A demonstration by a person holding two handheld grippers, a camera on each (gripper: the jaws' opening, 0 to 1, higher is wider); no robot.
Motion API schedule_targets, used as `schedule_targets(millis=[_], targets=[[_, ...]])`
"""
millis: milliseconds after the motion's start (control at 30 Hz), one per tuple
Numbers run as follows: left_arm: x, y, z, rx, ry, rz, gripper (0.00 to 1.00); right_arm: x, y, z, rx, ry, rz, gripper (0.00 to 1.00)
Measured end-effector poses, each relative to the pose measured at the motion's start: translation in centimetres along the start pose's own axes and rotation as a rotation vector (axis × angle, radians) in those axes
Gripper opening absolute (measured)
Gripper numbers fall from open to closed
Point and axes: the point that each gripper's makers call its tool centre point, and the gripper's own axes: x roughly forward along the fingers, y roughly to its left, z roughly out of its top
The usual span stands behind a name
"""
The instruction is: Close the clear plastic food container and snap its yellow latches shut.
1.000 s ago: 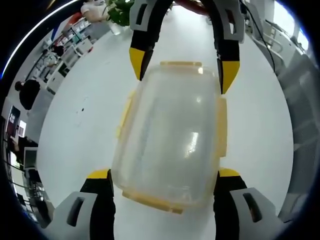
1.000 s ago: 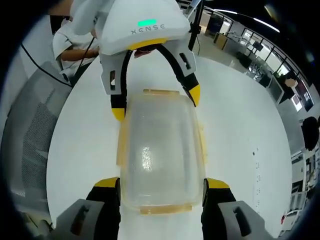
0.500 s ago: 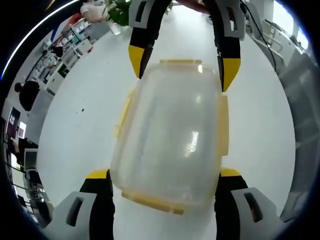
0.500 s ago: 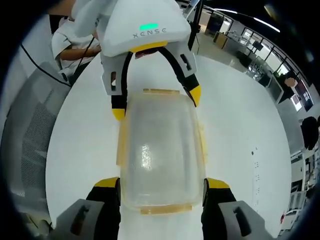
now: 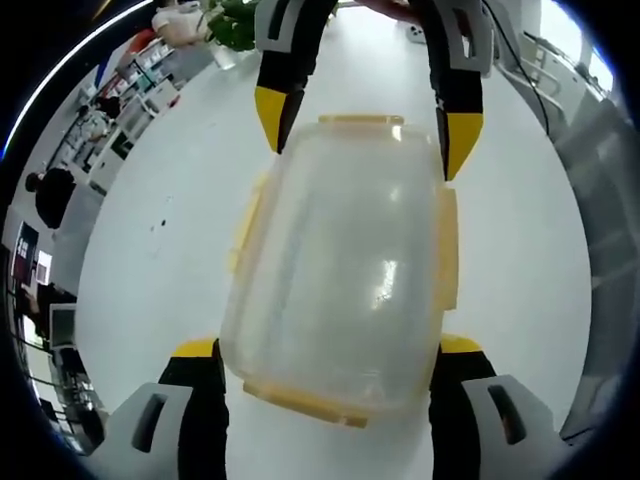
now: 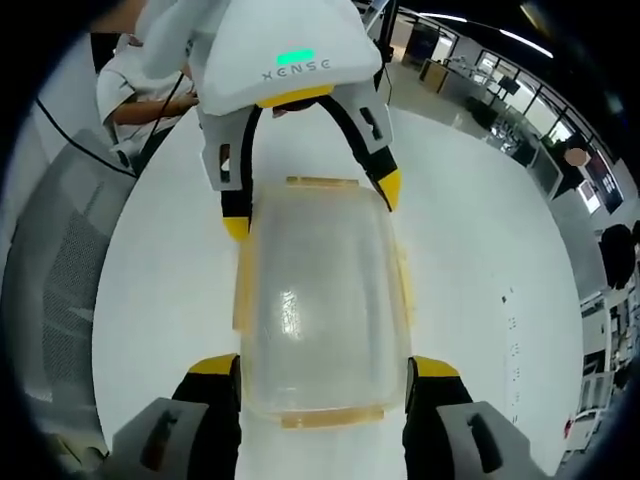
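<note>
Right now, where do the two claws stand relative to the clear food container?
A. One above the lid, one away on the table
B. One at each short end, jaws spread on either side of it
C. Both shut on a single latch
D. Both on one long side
B: in the right gripper view the container lies between the right claw and the left claw opposite.

a white round bench (image 5: 150, 300) (image 6: 170, 300) carries everything here. directly on it, at its middle, sits a clear plastic food container (image 5: 345, 260) (image 6: 320, 310) with yellow latches (image 5: 447, 250) (image 6: 243, 290) along its sides and ends. in the left gripper view a few small dark specks (image 5: 163, 205) mark the bench beside the container, and a green plant (image 5: 235, 25) stands at the bench edge beyond it.
</note>
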Motion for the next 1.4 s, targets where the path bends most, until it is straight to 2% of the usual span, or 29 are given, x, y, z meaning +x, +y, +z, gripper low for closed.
schedule_targets(millis=[333,633,700,767,867,1033,1133,1400], targets=[[-1.1,0.7,-0.3,-0.022,-0.014,0.032,0.84,-0.6,-0.3,0.0,0.017,-0.023,-0.033,0.64],[-2.1,0.2,-0.1,-0.068,-0.047,0.054,0.85,-1.9,0.0,-0.7,0.040,-0.041,-0.075,0.64],[-2.4,0.0,-0.3,-0.071,-0.049,0.065,0.84,-2.3,0.2,-0.8,0.059,-0.055,-0.085,0.64],[-2.5,-0.2,-0.4,-0.117,-0.069,0.067,0.84,-2.5,0.5,-1.0,0.076,-0.066,-0.098,0.64],[-2.8,-0.3,-0.7,-0.128,-0.074,0.079,0.84,-2.6,0.8,-1.4,0.094,-0.075,-0.111,0.64],[-3.4,-0.6,-0.9,-0.191,-0.112,0.101,0.85,-3.2,1.1,-1.7,0.149,-0.107,-0.141,0.64],[-3.6,-1.2,-1.4,-0.205,-0.110,0.108,0.86,-3.4,1.5,-1.7,0.174,-0.120,-0.146,0.64],[-4.4,-1.9,-1.6,-0.263,-0.152,0.138,0.86,-3.8,2.3,-1.9,0.246,-0.169,-0.186,0.63]])
